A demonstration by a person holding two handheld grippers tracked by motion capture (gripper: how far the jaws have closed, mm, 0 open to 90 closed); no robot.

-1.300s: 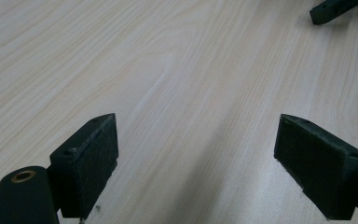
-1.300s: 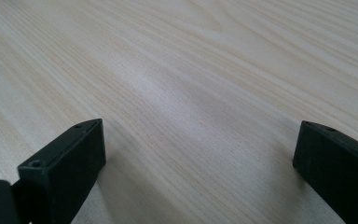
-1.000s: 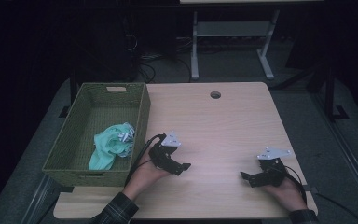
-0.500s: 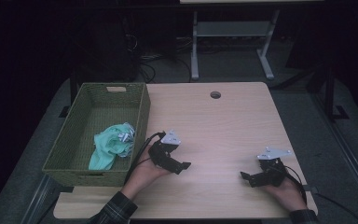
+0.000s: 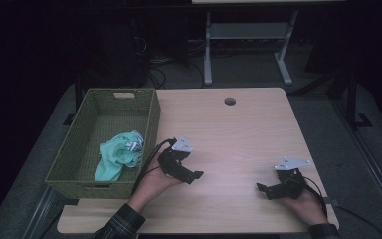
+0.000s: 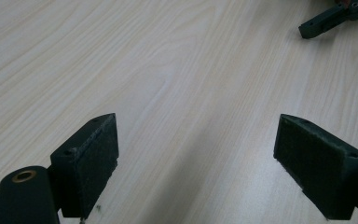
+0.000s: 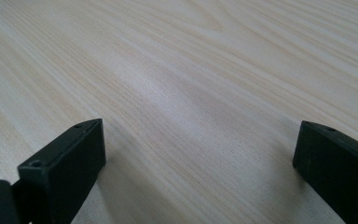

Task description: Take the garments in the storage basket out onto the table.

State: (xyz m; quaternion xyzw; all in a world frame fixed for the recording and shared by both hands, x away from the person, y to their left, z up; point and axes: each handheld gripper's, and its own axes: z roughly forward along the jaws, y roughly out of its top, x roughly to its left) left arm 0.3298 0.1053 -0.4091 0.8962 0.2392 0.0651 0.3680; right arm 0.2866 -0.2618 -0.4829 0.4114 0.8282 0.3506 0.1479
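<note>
The left gripper [image 5: 191, 175] rests low over the wooden table [image 5: 238, 129], held in the person's left hand [image 5: 154, 180], its jaws spread wide apart with nothing but bare wood grain between the pads [image 6: 91, 161]. Behind and beside this gripper, on the side away from its jaws, stands a green woven basket [image 5: 151, 117] at the table's edge, and inside it lies a crumpled mint-green cloth [image 5: 117, 155], close to the wall nearest the gripper. The gripper's black cable [image 5: 151, 154] curls back over the hand toward that basket. Ahead of its jaws, well apart across open tabletop, the right gripper [image 5: 264, 189] sits in the person's right hand [image 5: 306, 204], pointing back toward the left one; its tip shows far off in the left gripper view [image 6: 328, 18]. Its jaws are likewise spread wide, empty, with only table between them in the right gripper view [image 7: 191, 154]. A round cable hole [image 5: 230, 101] lies far beyond both grippers.
</note>
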